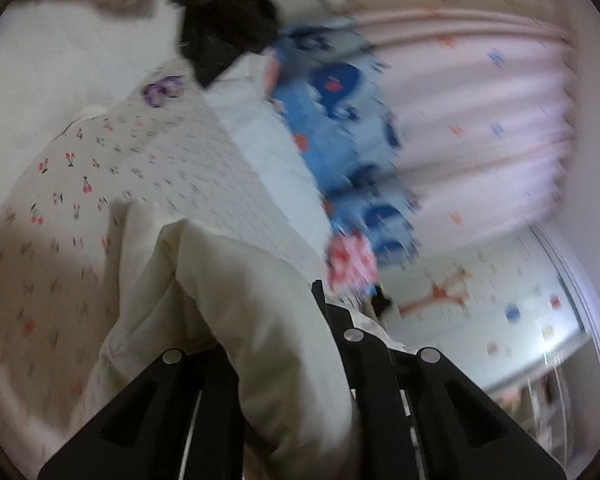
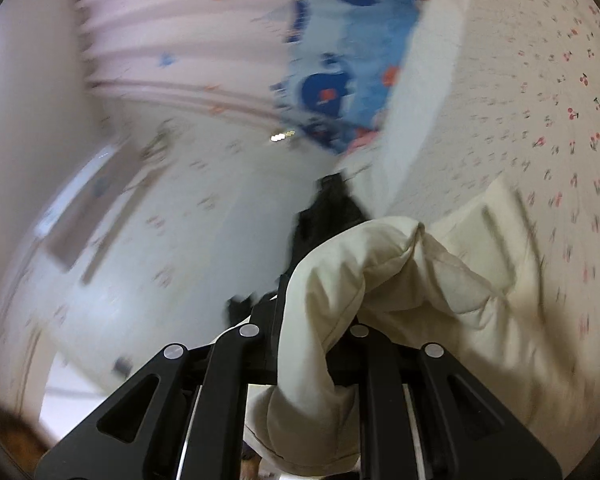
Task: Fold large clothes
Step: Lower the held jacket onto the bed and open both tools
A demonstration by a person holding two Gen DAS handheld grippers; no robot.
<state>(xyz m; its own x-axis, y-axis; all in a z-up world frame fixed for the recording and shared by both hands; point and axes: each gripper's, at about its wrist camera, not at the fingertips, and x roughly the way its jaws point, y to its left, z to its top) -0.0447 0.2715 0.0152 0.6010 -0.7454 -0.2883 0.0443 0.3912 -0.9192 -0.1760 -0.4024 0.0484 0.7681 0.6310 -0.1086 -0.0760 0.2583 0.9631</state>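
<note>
A cream padded garment hangs from my left gripper, which is shut on a thick fold of it above the cherry-print bed sheet. The fabric hides most of the left finger. In the right wrist view the same cream garment is bunched between the fingers of my right gripper, which is shut on it. The cloth trails down to the right onto the cherry-print sheet. Both views are motion-blurred.
A blue patterned blanket lies along the bed's far edge, also in the right wrist view. A black garment lies on the bed. Pink curtains and a decorated wall stand behind.
</note>
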